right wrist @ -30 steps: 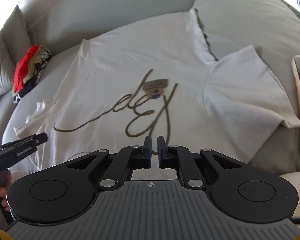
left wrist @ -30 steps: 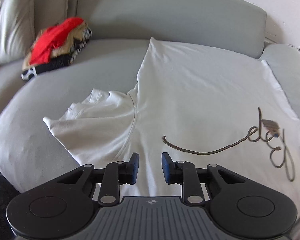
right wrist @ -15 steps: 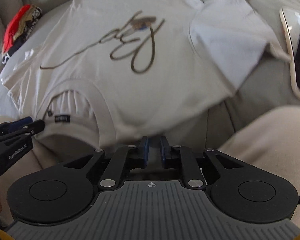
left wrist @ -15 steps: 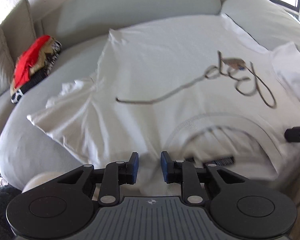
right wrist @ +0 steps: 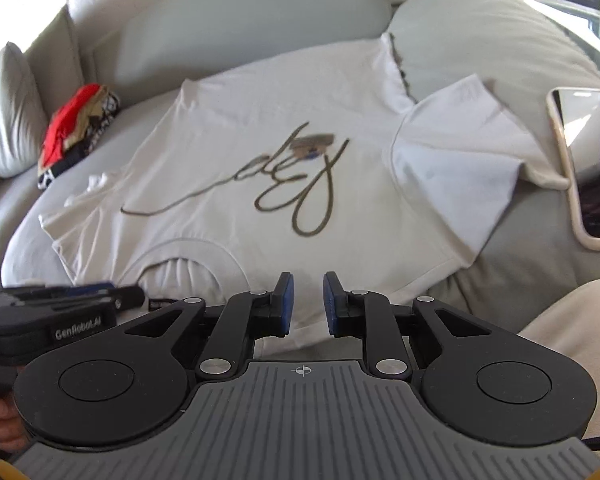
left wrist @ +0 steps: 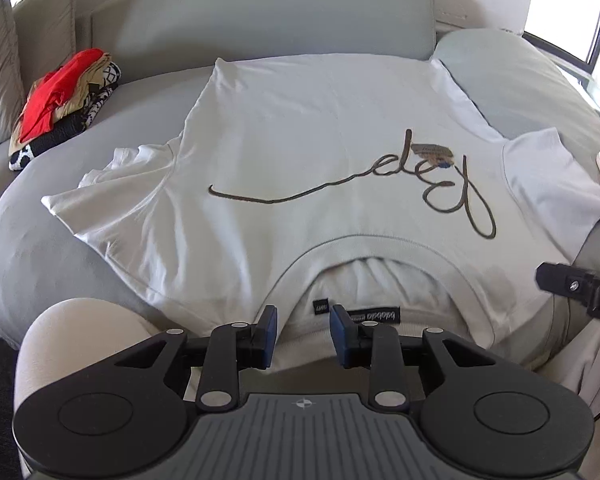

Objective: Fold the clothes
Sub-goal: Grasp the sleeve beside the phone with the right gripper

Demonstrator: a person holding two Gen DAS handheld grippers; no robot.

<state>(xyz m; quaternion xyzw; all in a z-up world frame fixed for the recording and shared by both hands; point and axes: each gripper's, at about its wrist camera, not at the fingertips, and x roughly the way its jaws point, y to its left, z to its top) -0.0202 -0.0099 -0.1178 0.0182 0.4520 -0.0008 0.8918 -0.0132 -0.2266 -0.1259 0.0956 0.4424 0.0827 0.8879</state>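
1. White T-shirt (left wrist: pixel 308 152): spread flat, front up, on grey sofa (left wrist: pixel 260 12); collar at the near edge, hem far.
2. Left gripper (left wrist: pixel 303 334): fingers moderately apart, empty, over the collar label.
3. Right gripper (right wrist: pixel 305 304): fingers narrowly apart, empty, above the near right shoulder.
4. Clothes pile (left wrist: pixel 60 96): far left.
5. Phone (right wrist: pixel 580 168): right, beside the sleeve.

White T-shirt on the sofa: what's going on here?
A person holds a gripper in each hand over a white T-shirt spread flat, print up, on a grey sofa. The left gripper is open at the collar; the right gripper is open near the shoulder edge. No fold made yet.
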